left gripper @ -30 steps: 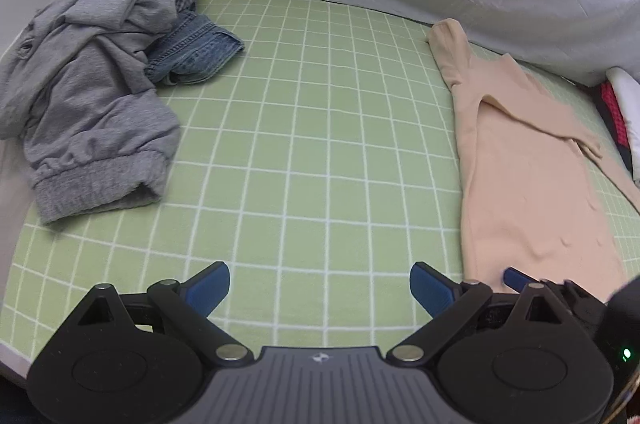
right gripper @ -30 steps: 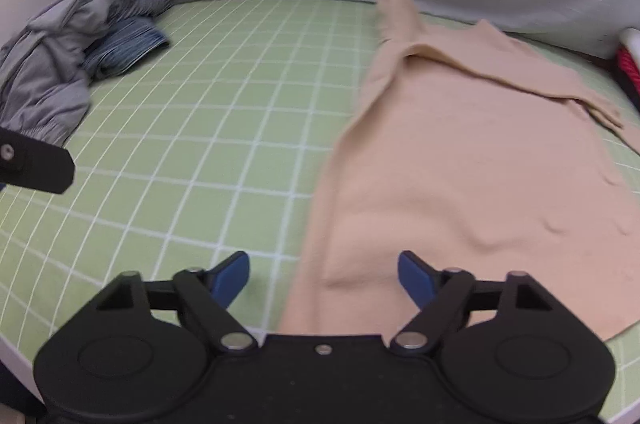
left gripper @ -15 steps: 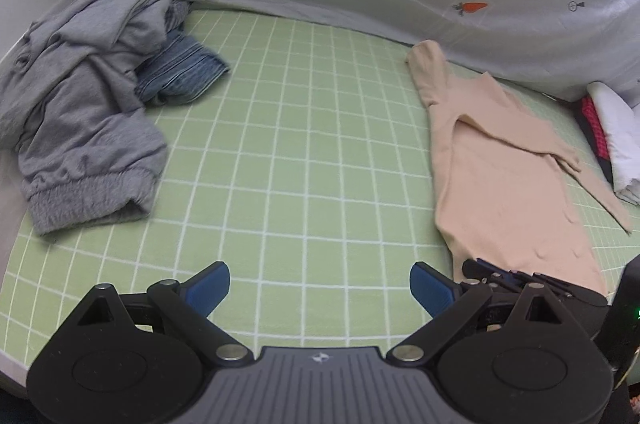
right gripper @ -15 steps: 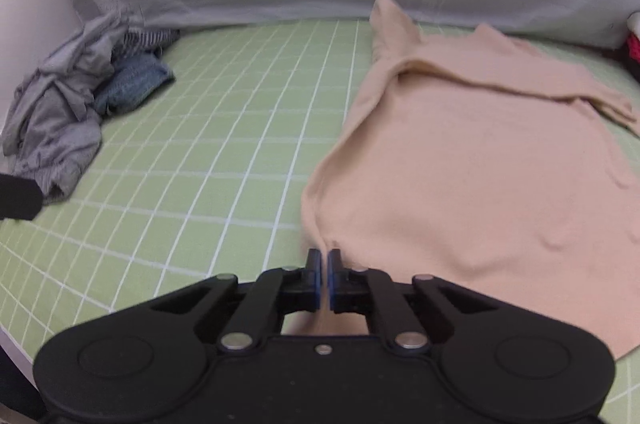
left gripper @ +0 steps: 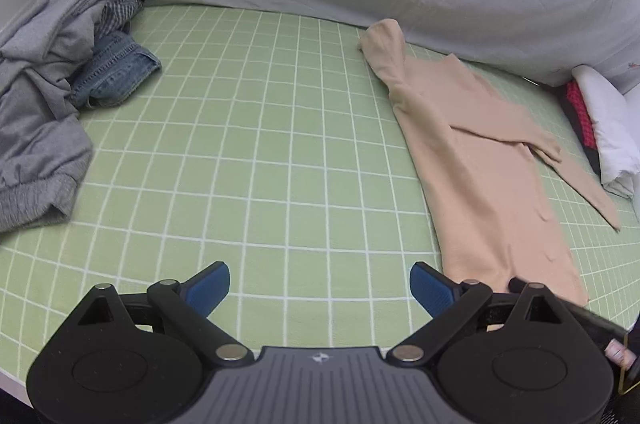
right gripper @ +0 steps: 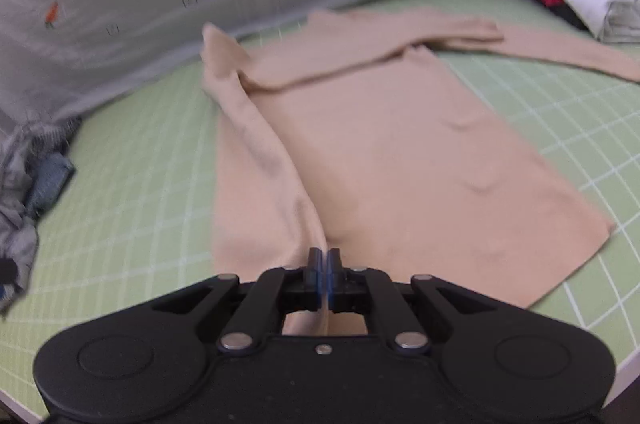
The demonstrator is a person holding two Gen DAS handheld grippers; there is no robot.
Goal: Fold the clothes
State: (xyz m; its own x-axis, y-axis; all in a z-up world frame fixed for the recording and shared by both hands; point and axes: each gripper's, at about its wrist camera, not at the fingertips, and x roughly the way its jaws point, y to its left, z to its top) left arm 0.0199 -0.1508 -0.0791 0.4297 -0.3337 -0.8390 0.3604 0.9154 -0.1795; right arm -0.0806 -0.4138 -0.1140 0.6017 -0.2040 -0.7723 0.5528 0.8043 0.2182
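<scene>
Pinching the near hem of the beige top (right gripper: 380, 160), the right gripper (right gripper: 323, 266) now has its 2 blue pads pressed together on a ridge of fabric at the lower centre of its view. 1 second ago those pads stood wide apart over the hem edge, and half a second ago they had just met, so the grasp is fresh. Since then the cloth has risen: a raised crease runs from the pinch up toward the collar at the upper left of that frame, while the rest of the garment lies flat on the green grid mat (right gripper: 132, 160). The view is blurred, which suggests the hand is moving.

The left gripper (left gripper: 320, 284) hangs wide open with nothing between its pads, over bare mat at the bottom of its frame, and the top (left gripper: 480, 164) lies on the right side of that view.

A fold of the left edge across the body looks to be starting. The grey clothing (left gripper: 36, 112) and jeans (left gripper: 116, 72) wait in a heap at the far left.
</scene>
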